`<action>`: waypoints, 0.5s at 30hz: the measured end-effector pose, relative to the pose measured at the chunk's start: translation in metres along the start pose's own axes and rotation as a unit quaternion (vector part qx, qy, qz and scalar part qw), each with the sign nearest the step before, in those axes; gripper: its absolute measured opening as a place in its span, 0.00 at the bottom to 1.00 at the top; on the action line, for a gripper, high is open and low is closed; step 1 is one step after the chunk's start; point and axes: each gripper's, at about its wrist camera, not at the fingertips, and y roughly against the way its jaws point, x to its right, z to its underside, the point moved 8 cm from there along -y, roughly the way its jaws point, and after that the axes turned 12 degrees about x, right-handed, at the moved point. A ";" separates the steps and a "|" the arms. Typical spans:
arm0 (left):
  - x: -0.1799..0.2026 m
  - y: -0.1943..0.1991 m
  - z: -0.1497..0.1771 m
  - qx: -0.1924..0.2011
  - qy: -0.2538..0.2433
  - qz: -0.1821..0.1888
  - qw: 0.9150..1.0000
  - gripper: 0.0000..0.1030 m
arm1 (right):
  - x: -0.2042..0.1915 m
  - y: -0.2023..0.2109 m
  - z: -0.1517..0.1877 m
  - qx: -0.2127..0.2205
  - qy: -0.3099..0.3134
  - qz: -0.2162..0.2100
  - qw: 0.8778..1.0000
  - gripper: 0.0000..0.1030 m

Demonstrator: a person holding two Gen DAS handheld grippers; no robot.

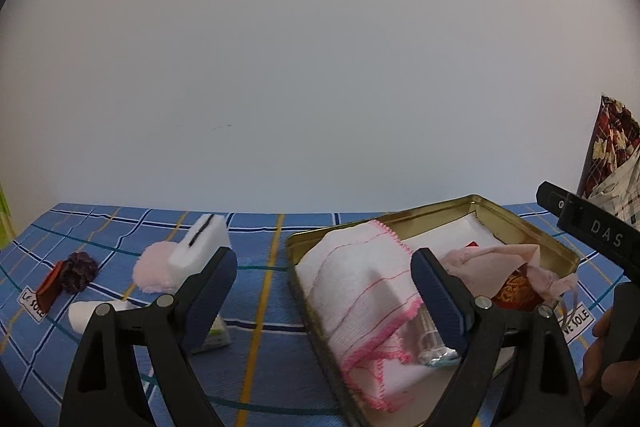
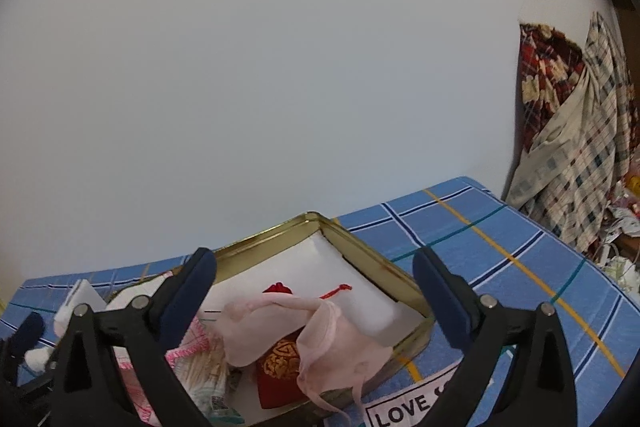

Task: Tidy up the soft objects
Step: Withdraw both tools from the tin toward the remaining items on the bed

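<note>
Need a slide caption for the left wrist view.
Open left claw above folded pink-trimmed cloth in gold tin.

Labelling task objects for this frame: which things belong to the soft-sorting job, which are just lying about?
Job: tin; towel, pink cloth and red pouch in it; puff, sponge, scrunchie outside it.
Lying about: glass bottle, hanging plaid fabric, blue tablecloth.

Bare blue cloth (image 1: 264,287) lies between the white sponge (image 1: 204,245) and crowded tin (image 1: 532,227)
</note>
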 end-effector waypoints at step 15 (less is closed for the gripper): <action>-0.039 0.013 0.006 0.001 -0.005 -0.019 1.000 0.88 | -0.019 0.021 0.015 0.005 0.033 0.022 0.999 0.98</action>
